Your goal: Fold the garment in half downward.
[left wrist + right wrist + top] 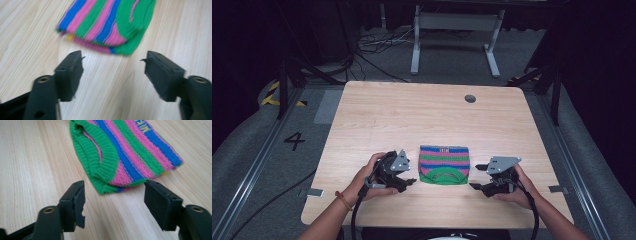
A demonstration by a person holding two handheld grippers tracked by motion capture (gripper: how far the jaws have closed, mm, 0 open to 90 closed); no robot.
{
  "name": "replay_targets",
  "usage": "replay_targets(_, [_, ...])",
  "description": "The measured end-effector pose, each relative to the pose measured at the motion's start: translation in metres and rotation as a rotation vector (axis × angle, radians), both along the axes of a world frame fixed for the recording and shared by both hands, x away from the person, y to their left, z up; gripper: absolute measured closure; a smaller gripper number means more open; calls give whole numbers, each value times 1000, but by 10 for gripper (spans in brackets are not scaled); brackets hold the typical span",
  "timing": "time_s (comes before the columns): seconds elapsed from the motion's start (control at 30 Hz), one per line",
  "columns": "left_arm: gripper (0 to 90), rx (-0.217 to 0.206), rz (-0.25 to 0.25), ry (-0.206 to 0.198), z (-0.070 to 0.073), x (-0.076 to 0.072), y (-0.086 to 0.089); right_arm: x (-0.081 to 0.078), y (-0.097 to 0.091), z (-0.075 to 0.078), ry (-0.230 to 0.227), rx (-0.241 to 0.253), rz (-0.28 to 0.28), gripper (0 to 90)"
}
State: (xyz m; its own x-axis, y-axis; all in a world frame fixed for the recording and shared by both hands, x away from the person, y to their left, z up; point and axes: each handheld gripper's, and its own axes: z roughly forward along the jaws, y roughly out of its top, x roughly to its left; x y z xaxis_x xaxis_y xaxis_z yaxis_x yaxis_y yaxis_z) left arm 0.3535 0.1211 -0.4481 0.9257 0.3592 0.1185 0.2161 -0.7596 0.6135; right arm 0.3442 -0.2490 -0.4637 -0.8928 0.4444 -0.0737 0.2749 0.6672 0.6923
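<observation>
Striped knit piece (444, 164) lies flat on the counter (422, 120), near the person's edge, midway between both grippers. Left gripper (408, 182) sits just beside its left side, right gripper (477, 176) just beside its right; neither touches it. Both sets of jaws are spread wide, holding nothing. Each gripper view looks straight at a near corner of the knit, green band (105, 150) facing the person, so this looks like a symmetric setup for a two-handed pinch.
</observation>
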Motion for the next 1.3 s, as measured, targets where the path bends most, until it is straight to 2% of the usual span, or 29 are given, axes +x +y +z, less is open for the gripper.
replay_targets(0.17, [251, 13, 28, -12, 0, -5, 13, -2, -13, 2, -8, 6, -43, 275])
replay_targets(0.23, [244, 39, 45, -36, 0, -9, 20, -4, -21, 2, -15, -6, -67, 269])
replay_targets(0.33, [235, 44, 84, -54, 1, -12, 30, -7, -32, 2, -13, -14, -86, 267])
replay_targets(0.53, [233, 56, 120, -64, 0, -16, 45, -11, -51, 1, -11, -30, -124, 268])
replay_targets(0.83, [234, 62, 154, -54, -4, -18, 63, -18, -77, 0, -21, -38, -184, 268])
replay_targets(0.87, [233, 59, 160, -48, -5, -18, 64, -19, -85, 0, -24, -42, -202, 265])
replay_targets(1.03, [233, 41, 180, -27, -9, -19, 72, -21, -99, -2, -24, -34, -233, 265])
replay_targets(1.3, [227, 17, 223, -8, -16, -25, 92, -24, -122, -10, -23, -16, -261, 264])
